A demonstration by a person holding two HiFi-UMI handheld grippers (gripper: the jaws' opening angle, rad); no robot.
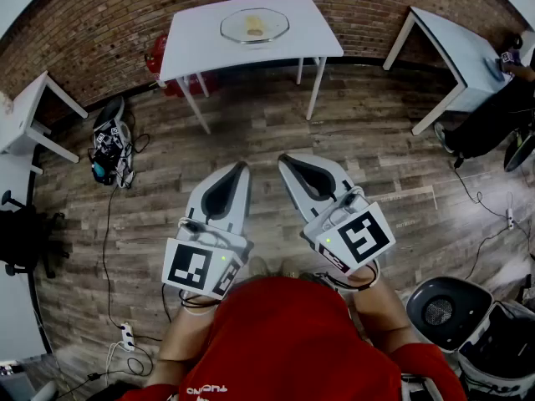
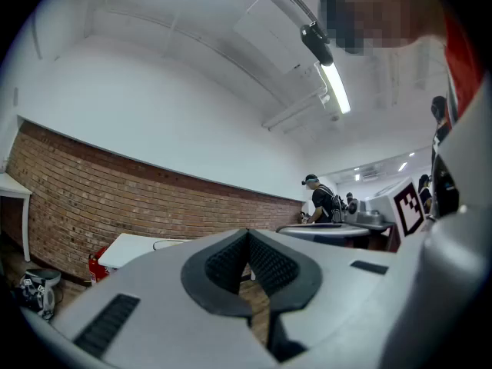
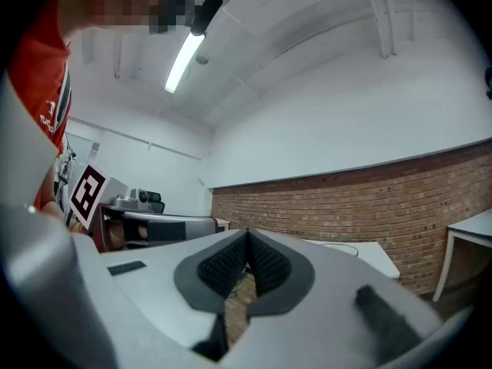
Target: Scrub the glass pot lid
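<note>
The glass pot lid lies flat on a white table by the brick wall, with a yellowish pad showing under or on it. Both grippers hang over the wooden floor, well short of the table, close in front of the person's red shirt. My left gripper is shut and holds nothing; its pads meet in the left gripper view. My right gripper is shut and holds nothing as well. The table's edge shows past the left jaws.
Another white table stands at the right with a seated person beside it. A small table and a cable heap are at the left. A power strip lies on the floor; black-and-white bins stand at the lower right.
</note>
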